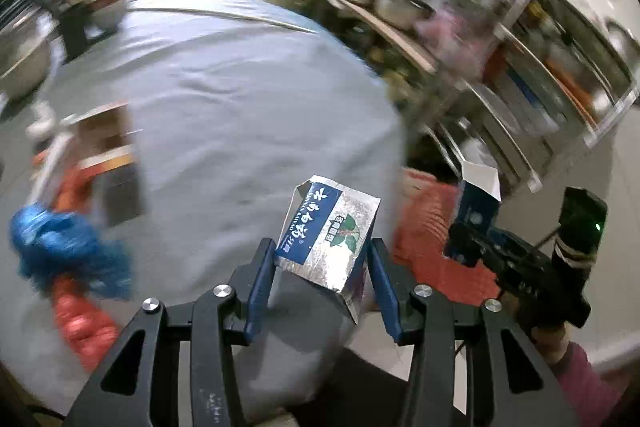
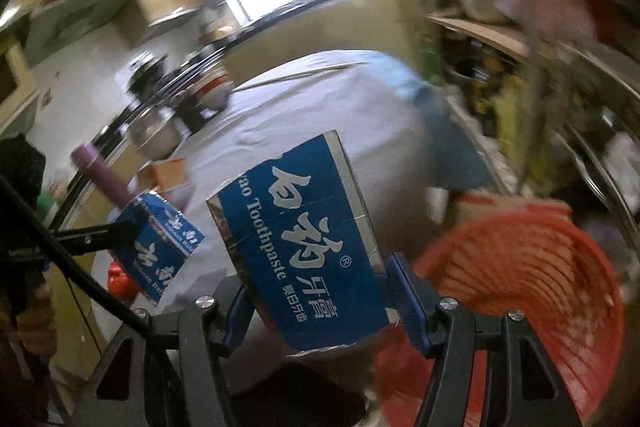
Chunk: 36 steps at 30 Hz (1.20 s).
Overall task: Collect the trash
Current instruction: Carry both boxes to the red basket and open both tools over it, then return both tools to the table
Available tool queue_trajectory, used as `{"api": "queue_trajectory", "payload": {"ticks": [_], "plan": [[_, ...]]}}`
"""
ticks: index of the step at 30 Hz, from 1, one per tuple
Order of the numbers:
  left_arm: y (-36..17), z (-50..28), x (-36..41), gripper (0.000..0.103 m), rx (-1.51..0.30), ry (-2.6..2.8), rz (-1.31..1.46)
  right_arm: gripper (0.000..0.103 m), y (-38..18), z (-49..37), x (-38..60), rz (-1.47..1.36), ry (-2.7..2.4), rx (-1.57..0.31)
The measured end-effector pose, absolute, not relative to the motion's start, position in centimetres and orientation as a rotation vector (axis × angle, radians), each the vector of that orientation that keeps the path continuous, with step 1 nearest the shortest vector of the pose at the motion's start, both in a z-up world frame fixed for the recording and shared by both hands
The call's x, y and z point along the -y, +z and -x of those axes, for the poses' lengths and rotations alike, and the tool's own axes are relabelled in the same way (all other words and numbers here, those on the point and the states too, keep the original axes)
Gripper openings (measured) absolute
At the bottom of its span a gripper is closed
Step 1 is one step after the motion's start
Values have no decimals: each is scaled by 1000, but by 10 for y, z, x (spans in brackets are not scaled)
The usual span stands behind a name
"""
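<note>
In the left wrist view my left gripper [image 1: 322,263] is shut on a crumpled blue and silver toothpaste carton piece [image 1: 324,235], held tilted above the grey-clothed table [image 1: 224,99]. To its right, my right gripper [image 1: 474,231] carries a second blue toothpaste carton [image 1: 478,205] near an orange slatted basket [image 1: 432,231]. In the right wrist view, my right gripper [image 2: 320,293] is shut on that larger blue toothpaste carton [image 2: 304,239]. The orange basket [image 2: 520,267] lies just right of it. My left gripper [image 2: 128,227] shows at the left with its carton piece [image 2: 164,247].
A blue plastic bag [image 1: 64,247] and red packets [image 1: 88,323] lie at the table's left edge, with cardboard boxes [image 1: 112,147] behind. Cluttered metal shelving [image 1: 540,75] stands to the right. A purple cylinder [image 2: 104,175] and a steel bowl [image 2: 156,135] sit at the table's far left. The scene is motion-blurred.
</note>
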<state>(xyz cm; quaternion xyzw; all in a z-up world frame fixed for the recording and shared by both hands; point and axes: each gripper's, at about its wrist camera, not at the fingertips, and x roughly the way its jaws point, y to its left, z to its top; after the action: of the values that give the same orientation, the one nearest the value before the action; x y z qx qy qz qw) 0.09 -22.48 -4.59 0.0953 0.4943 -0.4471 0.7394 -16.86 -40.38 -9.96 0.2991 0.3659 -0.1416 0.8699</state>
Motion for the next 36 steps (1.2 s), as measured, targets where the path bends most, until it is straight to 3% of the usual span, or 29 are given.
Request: {"api": "queue_trajectory", "payload": {"ticks": [9,17,19,27,36], "plan": [[-56,80,331,49,-1084,-1197,-402,66,-119,269,463,-795,-509,-739],[-81,101,375,54,-1167,-1226,-446,69,-135,295,479,-908,-519,-725],[-84,97,374,59,-1189,-1221,-421,70,-138,298,482,-927,-528,-715],[-74,75,346,60,-1153,-1149,-386,70,-139,310,494,-960,-594,-626],[-49,49,262,60,-1004,-963,-385,70,-153,324,506,-1039,-631,-473]]}}
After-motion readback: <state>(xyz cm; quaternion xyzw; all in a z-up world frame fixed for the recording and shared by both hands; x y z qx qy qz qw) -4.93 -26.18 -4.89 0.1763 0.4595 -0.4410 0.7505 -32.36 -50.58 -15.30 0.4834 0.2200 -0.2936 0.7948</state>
